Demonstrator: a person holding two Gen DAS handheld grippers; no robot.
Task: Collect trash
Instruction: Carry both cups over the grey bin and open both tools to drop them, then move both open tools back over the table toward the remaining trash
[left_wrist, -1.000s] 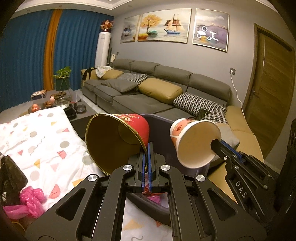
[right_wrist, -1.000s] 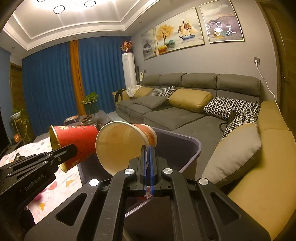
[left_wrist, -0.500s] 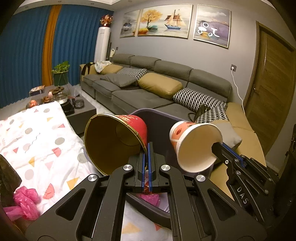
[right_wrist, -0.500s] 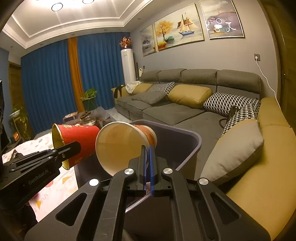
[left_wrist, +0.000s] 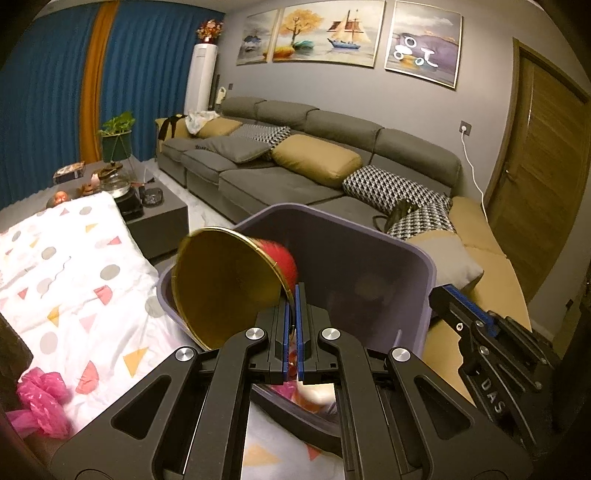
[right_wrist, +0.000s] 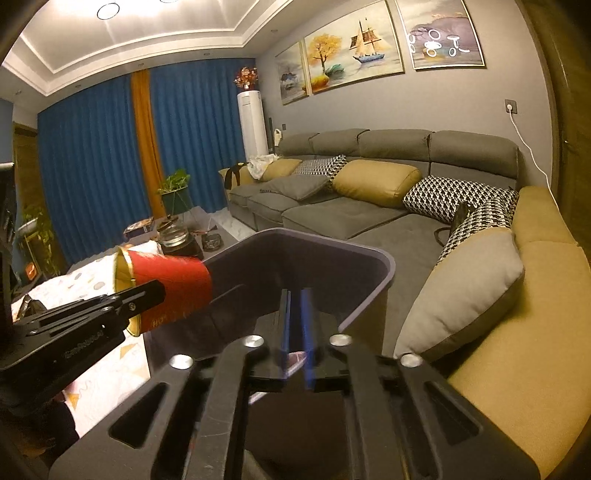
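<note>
Left gripper (left_wrist: 293, 325) jaws clamped on the rim of the red cup (left_wrist: 229, 284), held tilted over the near-left corner of the purple bin (left_wrist: 424, 266), gold mouth facing back. Right gripper (right_wrist: 295, 325) over the bin's right rim, jaws slightly apart, blurred, nothing between them. Pink bag (left_wrist: 40, 402) lies on the patterned sheet (left_wrist: 74, 258) left of the bin.
</note>
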